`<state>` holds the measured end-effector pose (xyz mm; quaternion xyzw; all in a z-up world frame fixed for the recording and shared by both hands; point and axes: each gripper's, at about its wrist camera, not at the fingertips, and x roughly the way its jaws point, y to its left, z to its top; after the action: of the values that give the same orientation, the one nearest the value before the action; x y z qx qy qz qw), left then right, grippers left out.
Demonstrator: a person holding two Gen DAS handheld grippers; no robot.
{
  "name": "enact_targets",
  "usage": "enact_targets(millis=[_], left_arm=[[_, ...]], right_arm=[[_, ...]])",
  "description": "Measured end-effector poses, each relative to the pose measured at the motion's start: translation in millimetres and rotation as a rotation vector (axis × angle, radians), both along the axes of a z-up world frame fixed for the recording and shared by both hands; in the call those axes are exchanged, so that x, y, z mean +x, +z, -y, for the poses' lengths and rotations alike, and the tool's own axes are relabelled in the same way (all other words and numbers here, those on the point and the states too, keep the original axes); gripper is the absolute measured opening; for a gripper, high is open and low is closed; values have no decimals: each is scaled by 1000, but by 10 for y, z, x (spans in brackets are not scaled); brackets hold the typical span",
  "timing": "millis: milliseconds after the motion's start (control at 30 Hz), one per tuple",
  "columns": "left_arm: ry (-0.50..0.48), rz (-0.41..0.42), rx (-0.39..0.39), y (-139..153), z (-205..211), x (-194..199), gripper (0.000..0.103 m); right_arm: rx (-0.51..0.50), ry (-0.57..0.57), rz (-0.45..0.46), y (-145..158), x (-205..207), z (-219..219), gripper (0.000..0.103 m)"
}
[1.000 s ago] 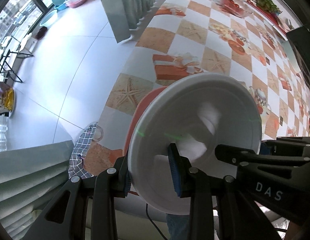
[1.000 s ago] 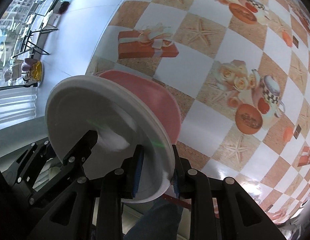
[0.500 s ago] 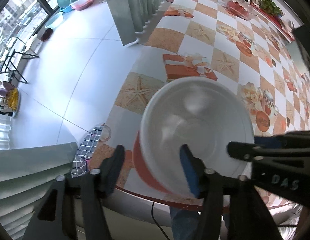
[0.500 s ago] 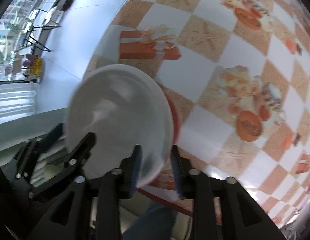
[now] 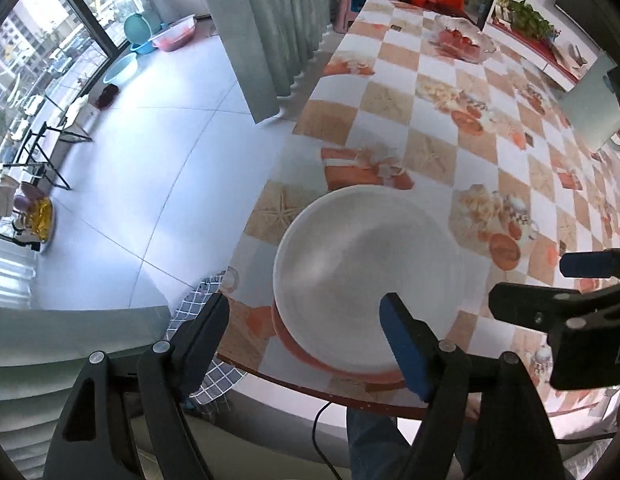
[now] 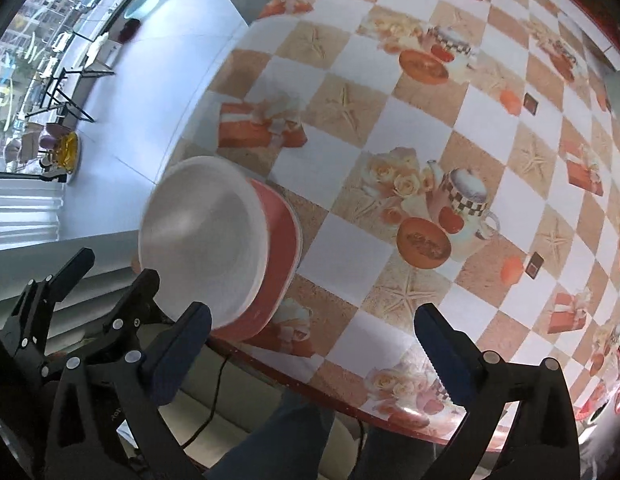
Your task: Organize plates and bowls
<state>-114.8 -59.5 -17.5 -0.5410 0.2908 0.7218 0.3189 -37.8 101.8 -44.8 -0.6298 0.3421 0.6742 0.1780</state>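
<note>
A white plate (image 5: 370, 280) lies on a red plate (image 5: 293, 344) at the near edge of the table; the stack also shows in the right wrist view, white plate (image 6: 205, 240) over red plate (image 6: 277, 264). My left gripper (image 5: 305, 316) hangs above the stack, its jaws opening, and its pads are clear of the rim. My right gripper (image 6: 312, 320) is above the table to the right of the stack, jaws opening wide with nothing between them. Each gripper also shows in the other's view: the right gripper (image 5: 550, 292) and the left gripper (image 6: 113, 272).
The table (image 6: 430, 128) carries a checkered orange and white cloth. A glass bowl of red fruit (image 5: 462, 38) stands at its far end. A person's legs (image 5: 370, 432) are under the near edge. A checked cloth (image 5: 201, 308) hangs at the left corner, beside curtains (image 5: 269, 20).
Both grippers were shut on the tilted white plate's rim. They have opened and risen, and the plate now lies flat on the red plate.
</note>
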Motion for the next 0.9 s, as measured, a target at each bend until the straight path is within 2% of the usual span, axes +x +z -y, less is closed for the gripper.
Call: enact_targets(millis=[67, 167, 333, 500, 900], left_arm=[[-12, 31, -1, 52, -10, 13, 82], [-46, 61, -46, 89, -20, 74, 87], [-106, 76, -49, 189, 39, 246, 88], [-108, 71, -73, 187, 83, 333, 88], [-91, 55, -74, 250, 113, 347, 89]], right_arm=[[27, 3, 0, 88, -21, 35, 102], [71, 23, 9, 201, -34, 105, 102], [75, 50, 22, 227, -12, 218, 102], [81, 83, 30, 223, -40, 300, 102], [89, 97, 25, 276, -64, 335, 102]])
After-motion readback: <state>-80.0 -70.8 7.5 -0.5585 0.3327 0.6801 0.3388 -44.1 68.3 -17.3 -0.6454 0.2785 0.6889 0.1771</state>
